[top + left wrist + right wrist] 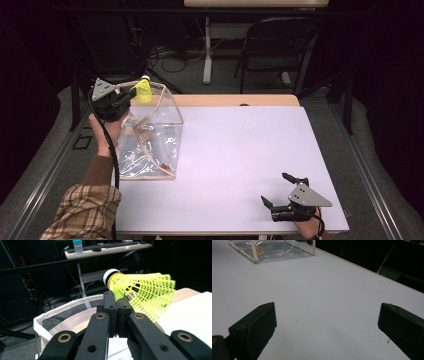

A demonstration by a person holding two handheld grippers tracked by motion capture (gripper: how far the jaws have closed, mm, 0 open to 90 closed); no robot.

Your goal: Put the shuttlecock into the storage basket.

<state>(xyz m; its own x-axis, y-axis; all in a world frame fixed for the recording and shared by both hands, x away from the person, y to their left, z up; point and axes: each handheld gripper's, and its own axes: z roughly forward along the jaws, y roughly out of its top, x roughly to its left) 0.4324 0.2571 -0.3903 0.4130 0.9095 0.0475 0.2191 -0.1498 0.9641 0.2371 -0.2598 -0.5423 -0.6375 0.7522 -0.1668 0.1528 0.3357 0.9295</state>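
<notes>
A yellow mesh shuttlecock (143,92) (142,293) with a white cap is pinched by its skirt in my left gripper (129,94) (116,302), whose jaws are shut on it. It hangs above the open top of a clear plastic bag (149,132) (62,315) with cream edging at the table's left side. My right gripper (280,190) (327,327) rests low at the front right of the white table (240,150), jaws wide open with only bare tabletop between them. The bag (272,250) lies far off in the right gripper view.
A wooden strip (235,100) borders the table's far edge. Behind it stand a black chair (272,47) and a desk leg (206,50) with cables on the floor. A desk with a keyboard and a bottle (78,247) appears in the left gripper view.
</notes>
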